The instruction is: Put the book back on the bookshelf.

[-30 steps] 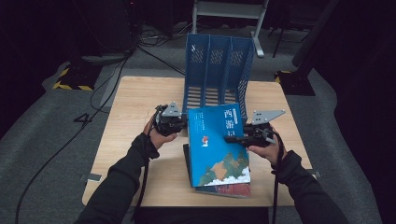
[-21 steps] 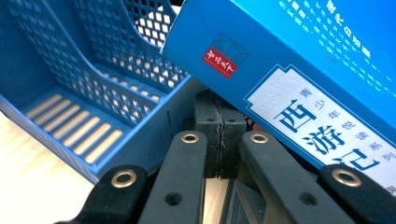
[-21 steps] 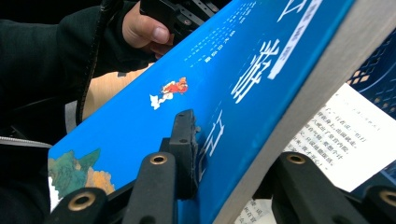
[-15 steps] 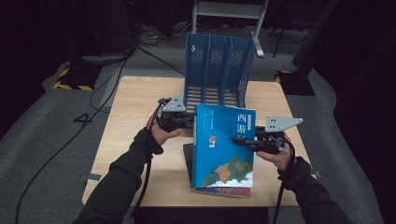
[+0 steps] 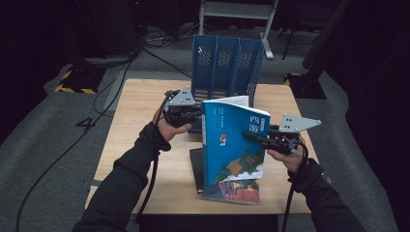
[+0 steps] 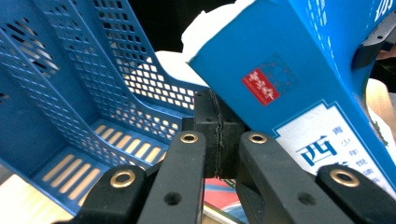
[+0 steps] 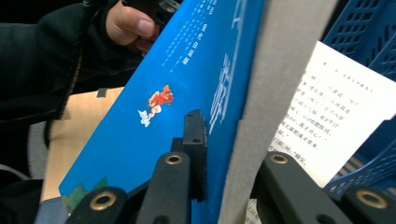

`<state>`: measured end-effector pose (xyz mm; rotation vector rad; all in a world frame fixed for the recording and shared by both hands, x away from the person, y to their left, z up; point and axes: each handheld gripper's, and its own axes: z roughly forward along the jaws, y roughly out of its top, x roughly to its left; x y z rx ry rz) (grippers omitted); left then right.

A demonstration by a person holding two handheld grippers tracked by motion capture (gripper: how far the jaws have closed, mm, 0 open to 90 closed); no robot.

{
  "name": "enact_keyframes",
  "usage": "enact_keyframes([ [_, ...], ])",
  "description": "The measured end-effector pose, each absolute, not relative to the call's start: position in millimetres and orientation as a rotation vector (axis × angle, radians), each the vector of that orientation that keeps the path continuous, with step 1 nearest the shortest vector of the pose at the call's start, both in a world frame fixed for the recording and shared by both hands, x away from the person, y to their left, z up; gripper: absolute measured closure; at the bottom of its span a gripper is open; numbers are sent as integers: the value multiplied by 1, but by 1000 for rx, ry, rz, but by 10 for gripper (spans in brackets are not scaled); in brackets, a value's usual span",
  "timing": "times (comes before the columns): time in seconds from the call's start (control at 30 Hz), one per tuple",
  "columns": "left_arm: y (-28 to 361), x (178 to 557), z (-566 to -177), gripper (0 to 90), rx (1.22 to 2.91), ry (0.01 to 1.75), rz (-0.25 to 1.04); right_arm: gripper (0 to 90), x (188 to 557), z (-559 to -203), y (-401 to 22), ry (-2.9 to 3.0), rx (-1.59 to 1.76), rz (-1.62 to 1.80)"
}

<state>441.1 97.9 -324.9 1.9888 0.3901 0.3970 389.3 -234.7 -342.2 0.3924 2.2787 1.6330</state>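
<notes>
The blue book (image 5: 234, 140) stands nearly upright on its lower edge on top of another book (image 5: 231, 189) lying flat at the near side of the counter (image 5: 140, 101), and both grippers hold it. The right gripper (image 5: 251, 137) pinches the front cover along its open edge, roughly halfway up; its jaws have just been closing, and in the right gripper view the cover board (image 7: 201, 93) sits between the pads with a printed page (image 7: 336, 107) loose behind it, so the grip seems to take the cover and not the whole block. The left gripper (image 5: 197, 115) sits at the spine side near the top corner, its jaws pressed together; in the left gripper view the closed pads (image 6: 217, 135) meet just below the book's corner (image 6: 280, 84), and I cannot tell whether they nip the spine or only rest against it. The book's long axis runs up and down, tilted slightly away. Straight beyond it, just past the left gripper, stands the blue file rack (image 5: 227, 67) with its slots open toward the person. I judge the coming move to be a push forward into one of those slots, spine side leading; the left hand is nearer the rack, while the right must keep the cover from flapping open.
</notes>
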Motion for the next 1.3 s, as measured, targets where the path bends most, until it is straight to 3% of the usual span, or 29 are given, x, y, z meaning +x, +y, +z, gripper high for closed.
enact_keyframes([
  [0.4,99,437,-299,900,1942,356,429,799,388,-341,-230,2164,364,1584],
  [0.8,97,404,-296,885,1903,318,472,798,358,-346,-239,2115,230,1580],
  [0.83,97,401,-296,824,1889,331,465,797,354,-346,-239,2115,223,1574],
  [1.3,116,372,-322,433,1867,437,415,795,336,-349,-247,2129,195,1574],
])
